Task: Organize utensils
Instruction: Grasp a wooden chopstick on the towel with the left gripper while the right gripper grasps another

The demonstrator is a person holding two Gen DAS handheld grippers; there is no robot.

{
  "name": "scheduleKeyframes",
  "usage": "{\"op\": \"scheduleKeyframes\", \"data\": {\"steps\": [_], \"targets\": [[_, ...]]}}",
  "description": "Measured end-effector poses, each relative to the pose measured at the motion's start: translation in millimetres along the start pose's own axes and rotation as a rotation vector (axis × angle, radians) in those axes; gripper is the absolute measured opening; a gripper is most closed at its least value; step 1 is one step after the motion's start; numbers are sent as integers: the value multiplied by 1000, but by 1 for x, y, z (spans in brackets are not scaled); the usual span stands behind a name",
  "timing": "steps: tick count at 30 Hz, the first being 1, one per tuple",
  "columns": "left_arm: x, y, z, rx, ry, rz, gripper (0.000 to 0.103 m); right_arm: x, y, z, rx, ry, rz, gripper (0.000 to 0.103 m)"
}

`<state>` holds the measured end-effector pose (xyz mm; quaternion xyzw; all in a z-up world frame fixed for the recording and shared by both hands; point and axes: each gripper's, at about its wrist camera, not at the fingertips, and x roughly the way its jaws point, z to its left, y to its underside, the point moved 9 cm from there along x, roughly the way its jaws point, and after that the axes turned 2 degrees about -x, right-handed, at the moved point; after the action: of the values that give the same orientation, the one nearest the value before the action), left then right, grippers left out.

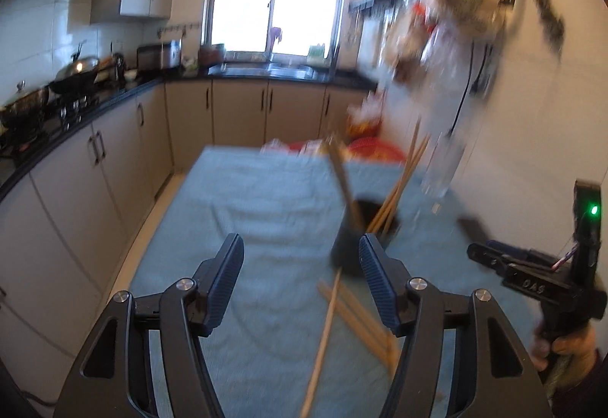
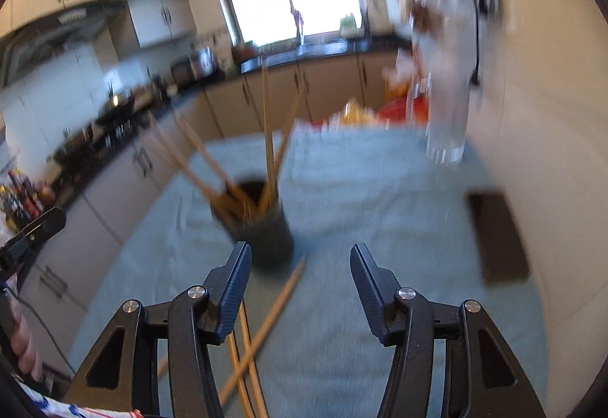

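A dark round utensil holder (image 1: 351, 247) (image 2: 262, 228) stands on the blue cloth-covered table (image 1: 266, 197) (image 2: 361, 197), with several wooden chopsticks (image 1: 395, 186) (image 2: 212, 171) sticking out of it. More loose chopsticks (image 1: 361, 319) (image 2: 262, 326) lie on the cloth in front of the holder. My left gripper (image 1: 302, 281) is open and empty, above the loose chopsticks. My right gripper (image 2: 300, 288) is open and empty, just right of the holder; it also shows in the left wrist view (image 1: 532, 277) at the right edge. Both views are blurred.
A dark flat rectangular object (image 2: 497, 235) (image 1: 475, 228) lies on the cloth at the right. A clear glass (image 2: 444, 140) (image 1: 440, 174) stands near the wall. Kitchen cabinets and a counter with pots (image 1: 76, 76) run along the left. Bags hang on the right wall (image 1: 456, 7).
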<state>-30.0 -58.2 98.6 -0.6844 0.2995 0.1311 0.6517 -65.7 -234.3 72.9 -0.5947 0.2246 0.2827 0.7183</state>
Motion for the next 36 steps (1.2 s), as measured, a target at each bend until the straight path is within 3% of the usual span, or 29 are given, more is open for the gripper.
{"op": "scheduleKeyframes", "data": {"steps": [5,11,19,23,27,32,36], "targets": [[45,64,-13,115,-1,183,62,41,46,4,-6,-33,154,58],[86,105,-23,197,-2,323,55,73,71,22,-17,-79,246,54],[121,129,-28,148,32,453,24,108,72,40,-57,-39,288,41],[123,127,-27,116,28,451,8,123,72,36,-48,-7,312,24],[122,129,-20,34,48,464,7,123,69,31,-58,0,313,11],[110,136,-5,-99,76,510,7,113,76,21,-102,28,324,8],[92,149,4,-140,94,528,7,94,88,3,-125,46,336,8]]}}
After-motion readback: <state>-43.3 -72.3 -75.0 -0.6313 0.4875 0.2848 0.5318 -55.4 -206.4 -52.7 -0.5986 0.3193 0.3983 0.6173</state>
